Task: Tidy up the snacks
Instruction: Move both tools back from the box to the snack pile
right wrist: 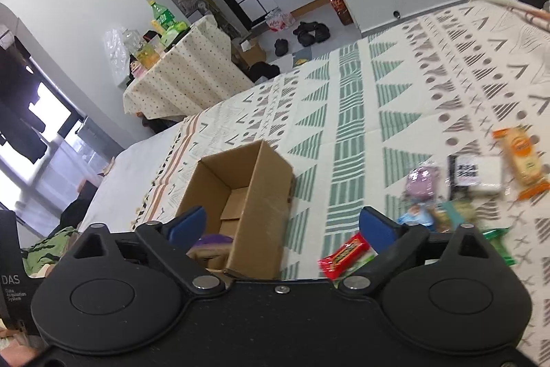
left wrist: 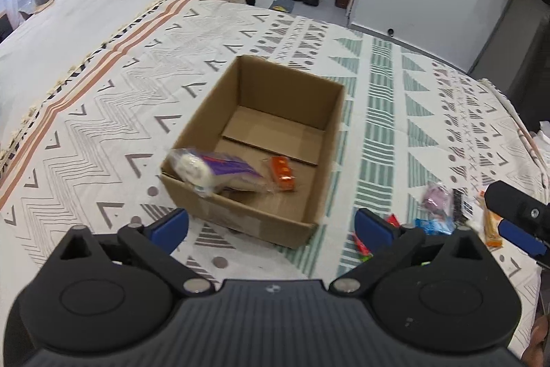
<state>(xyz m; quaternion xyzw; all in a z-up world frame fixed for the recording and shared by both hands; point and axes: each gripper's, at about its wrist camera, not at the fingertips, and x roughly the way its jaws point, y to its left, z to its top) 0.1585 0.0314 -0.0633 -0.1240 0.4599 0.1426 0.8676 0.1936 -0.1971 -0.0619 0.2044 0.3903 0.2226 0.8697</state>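
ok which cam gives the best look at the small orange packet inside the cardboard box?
Left wrist view. It looks down into the cardboard box, so the orange packet shows whole on the floor beside the purple-and-white packet. In the right wrist view the box wall hides it; only the purple packet's top shows.

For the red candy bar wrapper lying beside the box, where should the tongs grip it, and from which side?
Grip the red flat candy bar wrapper across its narrow width at mid-length, coming from above: it lies flat on the patterned cloth, leaving only the long edges to pinch.
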